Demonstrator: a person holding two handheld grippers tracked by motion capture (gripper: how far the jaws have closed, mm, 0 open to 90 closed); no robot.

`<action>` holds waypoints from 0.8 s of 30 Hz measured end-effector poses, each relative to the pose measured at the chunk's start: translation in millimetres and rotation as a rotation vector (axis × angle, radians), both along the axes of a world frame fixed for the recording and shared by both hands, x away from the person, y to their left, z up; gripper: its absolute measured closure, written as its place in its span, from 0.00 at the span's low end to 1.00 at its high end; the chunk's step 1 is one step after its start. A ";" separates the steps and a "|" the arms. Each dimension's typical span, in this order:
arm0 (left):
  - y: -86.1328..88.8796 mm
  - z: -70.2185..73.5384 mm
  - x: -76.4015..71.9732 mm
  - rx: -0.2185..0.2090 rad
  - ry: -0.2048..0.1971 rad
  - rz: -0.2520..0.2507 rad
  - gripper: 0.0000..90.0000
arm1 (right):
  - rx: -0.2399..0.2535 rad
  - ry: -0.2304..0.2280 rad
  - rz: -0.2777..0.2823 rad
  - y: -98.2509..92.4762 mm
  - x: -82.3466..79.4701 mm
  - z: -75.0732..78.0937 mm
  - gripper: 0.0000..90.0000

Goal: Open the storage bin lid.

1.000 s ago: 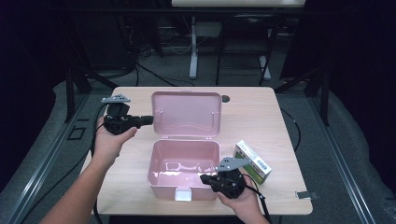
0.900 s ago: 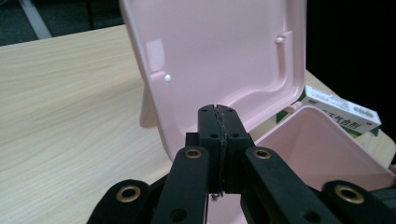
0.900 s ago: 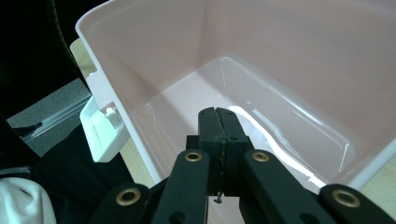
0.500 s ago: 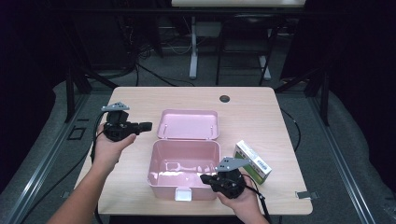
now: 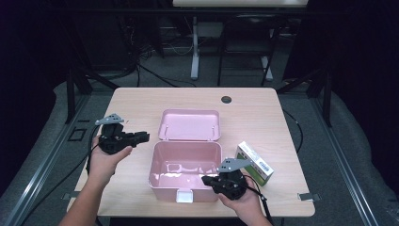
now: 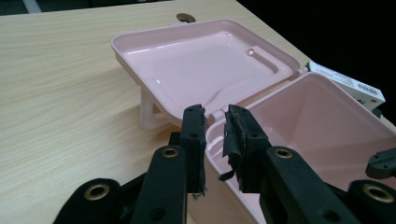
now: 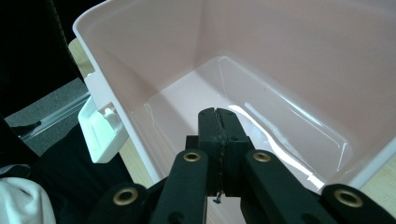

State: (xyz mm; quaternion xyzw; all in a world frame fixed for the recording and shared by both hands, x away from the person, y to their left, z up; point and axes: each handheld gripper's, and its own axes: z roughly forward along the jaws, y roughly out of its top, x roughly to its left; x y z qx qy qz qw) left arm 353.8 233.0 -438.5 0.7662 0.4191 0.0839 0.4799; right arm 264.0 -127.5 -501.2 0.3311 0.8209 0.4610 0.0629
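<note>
So there's one pink box [image 5: 186,169] on the wooden surface [image 5: 141,101], sitting in the front half, a bit toward the person. Its one lid [image 5: 189,125] is flipped all the way open and lies behind it, tilted back on the hinge, inside facing up. One white latch tab [image 5: 184,195] hangs off the front wall. The box's long axis runs left to right across the surface, its open side points straight up, and it's empty inside.

Two hand-held grippers. The right hand-held gripper [image 5: 210,180] is at the box's front right corner with its jaws pinched together, and in the right gripper view they seem to clamp the box's front rim. The left hand-held gripper [image 5: 142,137] hangs just left of the lid, pointing at it; its jaws have just been opening and now stand a small gap apart with nothing between them.

One small green and white carton [image 5: 254,162] lies just right of the box, angled.
</note>
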 end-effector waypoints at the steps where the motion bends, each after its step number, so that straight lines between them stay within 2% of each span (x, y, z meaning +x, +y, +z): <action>1: 1.0 -0.4 -0.4 0.004 0.004 -0.010 0.81 | -0.003 0.000 0.003 -0.9 0.7 1.2 0.98; 5: 2.7 -1.6 -5.6 0.037 0.011 -0.034 0.76 | -0.003 0.003 -0.007 -3.8 1.4 4.2 0.97; 10: 4.6 -2.4 -11.7 0.018 -0.006 -0.044 0.72 | 0.002 -0.008 -0.020 -9.4 1.2 13.6 0.96; 12: 3.9 -3.4 -12.8 0.038 -0.008 -0.059 0.70 | -0.005 -0.016 -0.020 -10.5 0.8 18.7 0.96; 15: 3.7 -5.4 -15.7 0.040 -0.005 -0.070 0.67 | -0.021 -0.026 -0.023 -12.2 1.1 25.7 0.94; 19: 4.0 -8.2 -20.0 0.067 -0.004 -0.082 0.63 | -0.024 -0.022 -0.027 -16.2 3.1 32.9 0.91; 22: 5.2 -9.7 -23.3 0.090 -0.008 -0.082 0.60 | -0.030 -0.027 -0.027 -18.5 3.4 39.1 0.88; 24: 6.8 -10.0 -25.0 0.089 -0.019 -0.078 0.59 | -0.036 -0.033 -0.024 -19.4 3.4 43.1 0.86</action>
